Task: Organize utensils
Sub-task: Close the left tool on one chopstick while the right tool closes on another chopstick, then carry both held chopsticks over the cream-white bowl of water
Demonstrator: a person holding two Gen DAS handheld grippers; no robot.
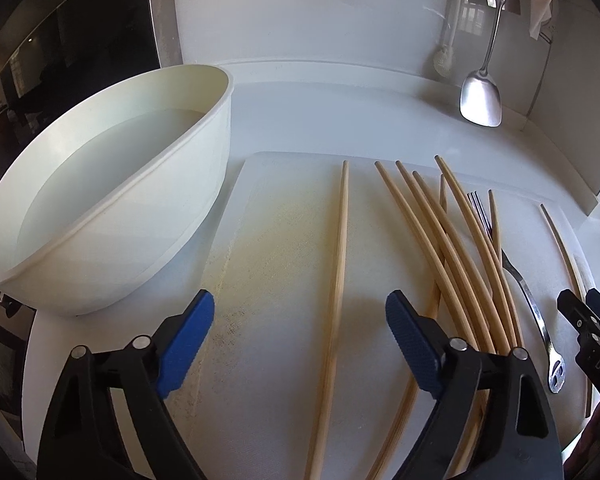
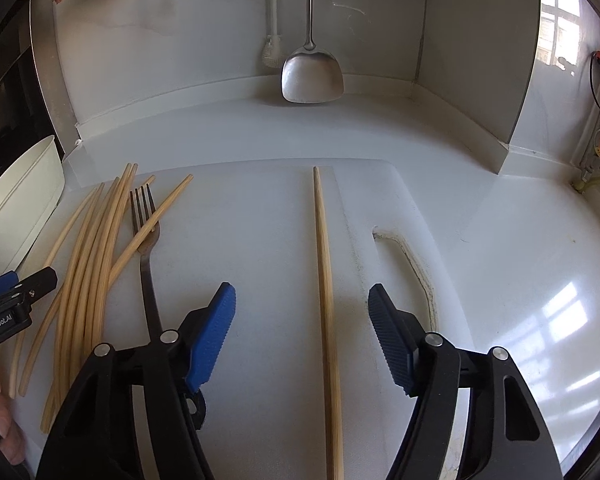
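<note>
Our right tool point(image 2: 302, 334) straddles a lone chopstick point(image 2: 326, 300) lying lengthwise between its parted, empty jaws. Our left tool point(image 1: 300, 340) likewise straddles another single chopstick point(image 1: 338, 280), gripping nothing.

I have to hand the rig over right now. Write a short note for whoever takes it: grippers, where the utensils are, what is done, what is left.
Left gripper: open, astride one lone chopstick, pads not on it.
Right gripper: open, astride another lone chopstick, nothing gripped.
Between them on the cutting board: a loose chopstick pile with the fork partly under one stick.
White bowl sits left of the board.
Done: two sticks lie apart from the pile.
Left: sort the pile and the fork.
</note>
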